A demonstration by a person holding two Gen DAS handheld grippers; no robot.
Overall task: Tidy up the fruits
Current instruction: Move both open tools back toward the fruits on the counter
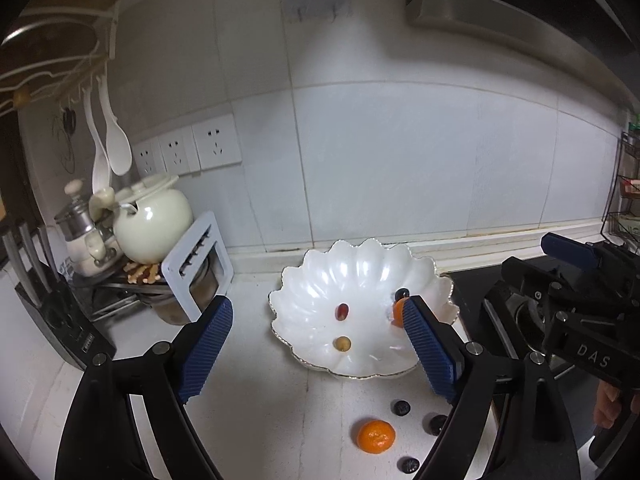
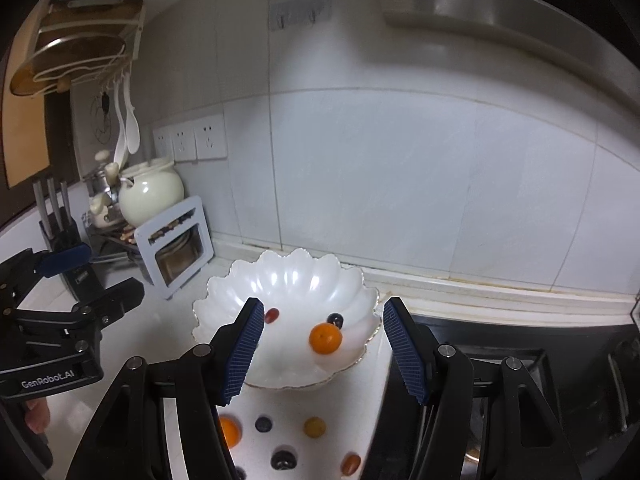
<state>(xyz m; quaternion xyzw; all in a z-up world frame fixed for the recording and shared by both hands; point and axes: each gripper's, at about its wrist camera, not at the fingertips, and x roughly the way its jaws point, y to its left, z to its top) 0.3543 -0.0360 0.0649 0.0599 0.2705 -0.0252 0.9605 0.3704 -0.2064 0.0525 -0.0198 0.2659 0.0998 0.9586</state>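
Note:
A white scalloped dish (image 1: pixel 312 280) (image 2: pixel 304 280) sits on the counter by the wall. It holds an orange (image 2: pixel 325 338) (image 1: pixel 397 311), a dark berry (image 2: pixel 335 319) (image 1: pixel 402 293), a red grape (image 1: pixel 342 311) (image 2: pixel 272 315) and a tan fruit (image 1: pixel 343 343). On the counter in front lie an orange (image 1: pixel 375 435) (image 2: pixel 230 432), dark berries (image 1: pixel 401 407) (image 2: pixel 263 424), a yellow fruit (image 2: pixel 314 427) and a red grape (image 2: pixel 351 463). My left gripper (image 1: pixel 320 342) is open and empty above the dish's near side. My right gripper (image 2: pixel 324 350) is open and empty over the dish.
A white rack (image 1: pixel 200 264) with jars, a cream pot (image 1: pixel 154 216) and a knife block (image 1: pixel 60 312) stand at the left. A black gas stove (image 2: pixel 540 380) lies to the right of the dish. Wall sockets (image 1: pixel 188 148) sit behind.

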